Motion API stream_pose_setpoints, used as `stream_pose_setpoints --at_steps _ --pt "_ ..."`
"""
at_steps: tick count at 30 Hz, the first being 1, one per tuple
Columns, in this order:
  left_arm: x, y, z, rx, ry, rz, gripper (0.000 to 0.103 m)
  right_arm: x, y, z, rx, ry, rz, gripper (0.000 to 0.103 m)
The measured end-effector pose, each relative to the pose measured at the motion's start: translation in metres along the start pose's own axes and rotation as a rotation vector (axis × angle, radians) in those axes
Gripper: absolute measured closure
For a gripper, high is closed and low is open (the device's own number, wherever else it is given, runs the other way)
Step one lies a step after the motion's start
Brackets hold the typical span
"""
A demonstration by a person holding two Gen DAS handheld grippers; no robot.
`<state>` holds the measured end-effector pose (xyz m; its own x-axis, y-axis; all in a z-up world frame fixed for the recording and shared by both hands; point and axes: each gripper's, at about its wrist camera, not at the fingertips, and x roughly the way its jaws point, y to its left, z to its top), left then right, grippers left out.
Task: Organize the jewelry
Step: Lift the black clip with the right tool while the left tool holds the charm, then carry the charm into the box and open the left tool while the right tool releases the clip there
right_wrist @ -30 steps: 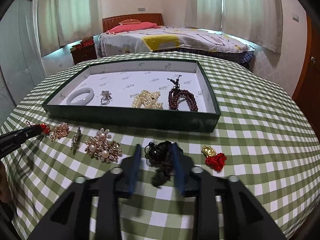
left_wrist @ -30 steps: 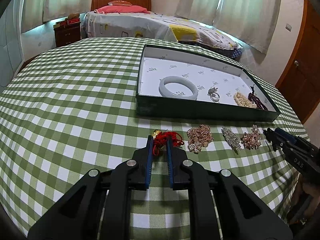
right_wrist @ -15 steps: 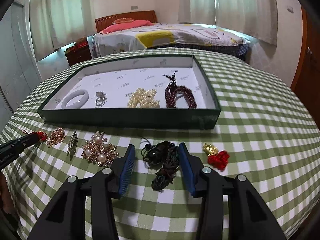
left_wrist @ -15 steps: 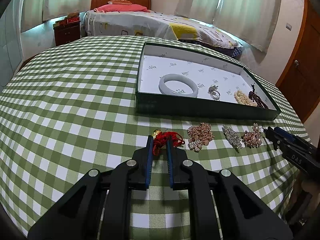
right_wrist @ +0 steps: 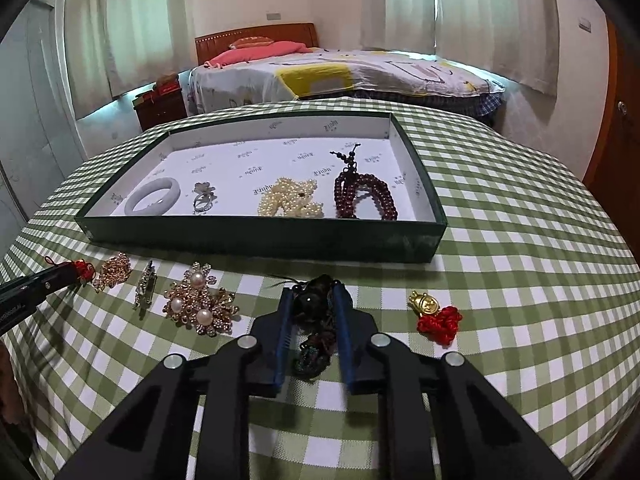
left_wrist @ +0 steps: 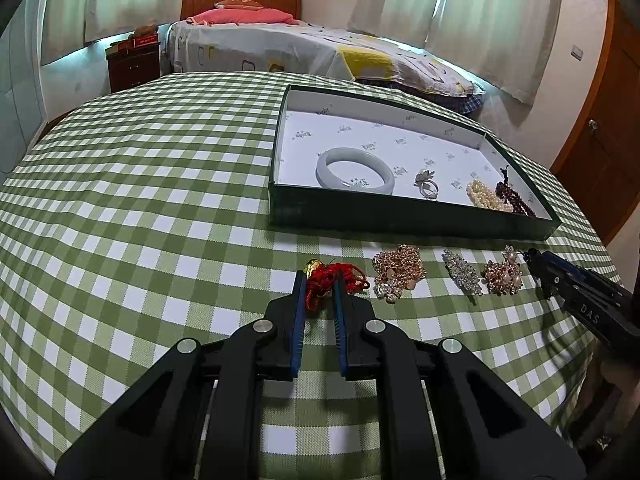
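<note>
While both grippers sit low over the checked tablecloth (right_wrist: 520, 240), each has a loose piece between its fingers. Nearest in the left wrist view, the left gripper (left_wrist: 319, 280) has its blue pads drawn in close on the red knotted charm (left_wrist: 332, 276), which lies on the cloth with its gold bead at the far end; the pads look to be pressing the cord, so I take it as gripped. In the right wrist view the right gripper (right_wrist: 311, 300) brackets the dark beaded cord (right_wrist: 314, 320), its pads touching the bundle on both sides, gripped or very nearly so.

Just beyond, along the front of the box, lie the pieces not yet sorted: a pearl brooch (right_wrist: 200, 304), a narrow crystal clip (right_wrist: 145, 286), a gold cluster (right_wrist: 114, 274), and on the right a second red charm (right_wrist: 436, 316) with a gold pendant.

Farther off stands the green box (right_wrist: 260, 236), its white floor holding a pale bangle (right_wrist: 153, 196), a ring (right_wrist: 203, 200), a pearl strand (right_wrist: 290, 200) and dark red beads (right_wrist: 364, 196) in a row.

By my judgement the step in hand is the pick-up, with four pieces boxed and six outside. Next each gripper should hold firm, lift clear of the box's front wall, carry over to a bare patch of floor, and let go without disturbing its neighbours; trailing cords could snag the rim.
</note>
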<state>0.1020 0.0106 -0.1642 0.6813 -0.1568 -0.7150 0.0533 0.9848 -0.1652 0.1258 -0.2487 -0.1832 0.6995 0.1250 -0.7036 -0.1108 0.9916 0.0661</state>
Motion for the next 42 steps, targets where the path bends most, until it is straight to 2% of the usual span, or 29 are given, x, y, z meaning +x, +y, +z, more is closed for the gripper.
stream_pose_setpoints --at_steps 24,35,42 --pt "-0.033 -0.006 0.007 0.02 -0.075 -0.021 0.09 -0.031 0.003 -0.001 -0.004 -0.067 0.021 0.083" --pt "-0.049 -0.012 0.024 0.012 -0.128 -0.045 0.09 -0.054 0.008 0.013 -0.006 -0.132 0.034 0.083" --pt "-0.047 -0.019 0.043 0.009 -0.152 -0.066 0.09 -0.056 0.01 0.034 -0.007 -0.167 0.05 0.083"
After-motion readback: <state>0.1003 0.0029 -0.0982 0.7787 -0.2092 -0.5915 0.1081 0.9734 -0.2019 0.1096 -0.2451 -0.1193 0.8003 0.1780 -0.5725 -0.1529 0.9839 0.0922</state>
